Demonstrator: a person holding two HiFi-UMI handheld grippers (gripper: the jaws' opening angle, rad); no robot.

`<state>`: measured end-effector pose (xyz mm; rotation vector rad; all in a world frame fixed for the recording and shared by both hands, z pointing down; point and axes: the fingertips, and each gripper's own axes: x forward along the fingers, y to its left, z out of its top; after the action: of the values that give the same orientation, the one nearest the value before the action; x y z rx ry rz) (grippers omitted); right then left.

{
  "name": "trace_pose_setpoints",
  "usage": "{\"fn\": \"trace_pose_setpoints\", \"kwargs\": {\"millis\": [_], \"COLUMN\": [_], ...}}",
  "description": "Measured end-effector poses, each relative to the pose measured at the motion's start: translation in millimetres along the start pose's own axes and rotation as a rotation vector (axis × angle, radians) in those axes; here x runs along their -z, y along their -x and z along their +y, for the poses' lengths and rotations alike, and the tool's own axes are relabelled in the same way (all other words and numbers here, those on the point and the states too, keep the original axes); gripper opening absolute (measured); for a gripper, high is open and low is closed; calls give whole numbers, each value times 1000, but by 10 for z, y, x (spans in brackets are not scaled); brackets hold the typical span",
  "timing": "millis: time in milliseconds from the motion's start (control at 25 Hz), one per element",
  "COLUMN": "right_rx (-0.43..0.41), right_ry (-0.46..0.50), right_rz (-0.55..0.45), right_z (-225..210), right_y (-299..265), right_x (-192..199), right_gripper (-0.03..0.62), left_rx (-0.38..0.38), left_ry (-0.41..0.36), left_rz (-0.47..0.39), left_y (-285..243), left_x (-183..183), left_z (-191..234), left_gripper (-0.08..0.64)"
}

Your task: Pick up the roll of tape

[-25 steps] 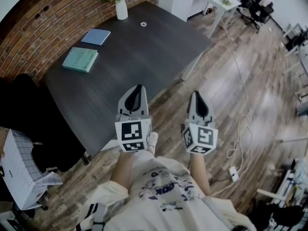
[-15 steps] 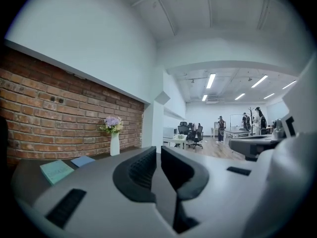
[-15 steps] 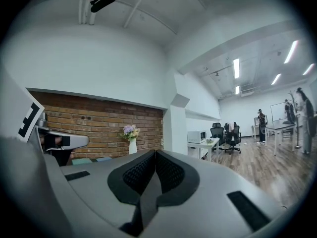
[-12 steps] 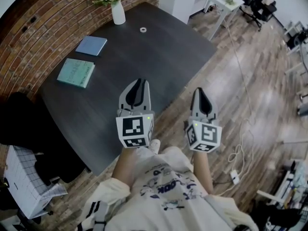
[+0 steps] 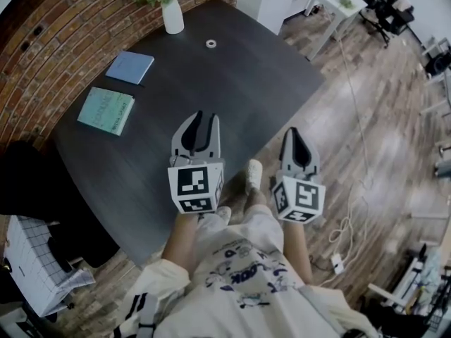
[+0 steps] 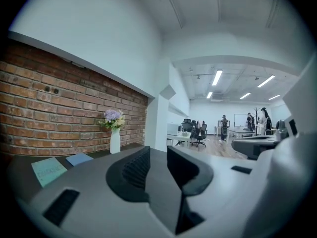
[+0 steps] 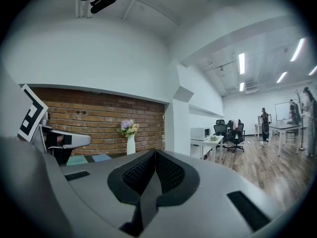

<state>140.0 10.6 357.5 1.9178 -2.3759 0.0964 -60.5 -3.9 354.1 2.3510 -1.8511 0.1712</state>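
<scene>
The roll of tape (image 5: 211,44) is a small white ring lying on the far part of the dark table (image 5: 232,90), near the vase. My left gripper (image 5: 206,118) hovers over the table's near edge, far short of the tape. Its jaws have just been opening and stand apart with nothing between them, as the left gripper view (image 6: 157,153) also shows. My right gripper (image 5: 292,134) hangs over the wooden floor beside the table's corner, shut and empty (image 7: 155,153). Neither gripper view shows the tape.
A white vase with flowers (image 5: 171,14) stands at the table's far edge by the brick wall. A blue book (image 5: 130,67) and a green book (image 5: 106,110) lie at the table's left. A white box (image 5: 32,259) and a floor cable (image 5: 349,217) flank me.
Both grippers have moved forward toward the table as the person stepped closer. The left jaws went from shut to parted. The right jaws stayed shut.
</scene>
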Motion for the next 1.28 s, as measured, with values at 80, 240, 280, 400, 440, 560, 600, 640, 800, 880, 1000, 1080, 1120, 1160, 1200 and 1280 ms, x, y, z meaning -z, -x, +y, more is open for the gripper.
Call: {"fn": "trace_pose_setpoints", "kwargs": {"millis": [80, 240, 280, 400, 440, 560, 600, 640, 800, 880, 1000, 1080, 1120, 1160, 1200, 1280], "right_rx": [-17, -55, -68, -109, -120, -144, -156, -167, -213, -244, -272, -287, -296, -305, -314, -330], "right_ry": [0, 0, 4, 19, 24, 31, 32, 33, 34, 35, 24, 21, 21, 20, 18, 13], "right_rz": [1, 4, 7, 12, 12, 18, 21, 26, 45, 51, 70, 84, 89, 93, 98, 106], "right_z": [-41, -170, -202, -306, -346, -469, -505, -543, -666, -707, -773, -803, -813, -821, -826, -826], "right_y": [-159, -563, -681, -1043, -1163, -1503, -1619, -1736, -2186, -2396, -2676, -2863, -2957, -3048, -3135, -3303], "right_x": [-1, 15, 2, -60, -84, -128, -135, -140, -175, -184, -156, -128, -114, -98, -81, -48], "right_gripper": [3, 3, 3, 4, 4, 3, 4, 4, 4, 5, 5, 4, 4, 4, 5, 4], "left_rx": [-16, -60, -73, -116, -128, -159, -170, -181, -218, -236, -259, -267, -273, -280, -287, -299], "left_ry": [4, 8, 13, 34, 39, 44, 48, 53, 66, 56, 46, 52, 58, 64, 70, 76], "left_rz": [4, 11, 13, 18, 20, 33, 38, 44, 72, 86, 107, 119, 124, 130, 137, 154], "left_y": [-127, -442, -533, -805, -898, -1177, -1271, -1365, -1742, -1920, -2170, -2339, -2418, -2491, -2562, -2709], "left_x": [0, -21, -31, -70, -86, -121, -125, -126, -154, -178, -199, -195, -187, -171, -150, -102], "left_z": [23, 97, 122, 191, 208, 258, 278, 298, 363, 393, 453, 502, 527, 552, 578, 640], "left_gripper": [92, 97, 98, 100, 100, 103, 104, 104, 107, 107, 112, 115, 118, 121, 121, 126]}}
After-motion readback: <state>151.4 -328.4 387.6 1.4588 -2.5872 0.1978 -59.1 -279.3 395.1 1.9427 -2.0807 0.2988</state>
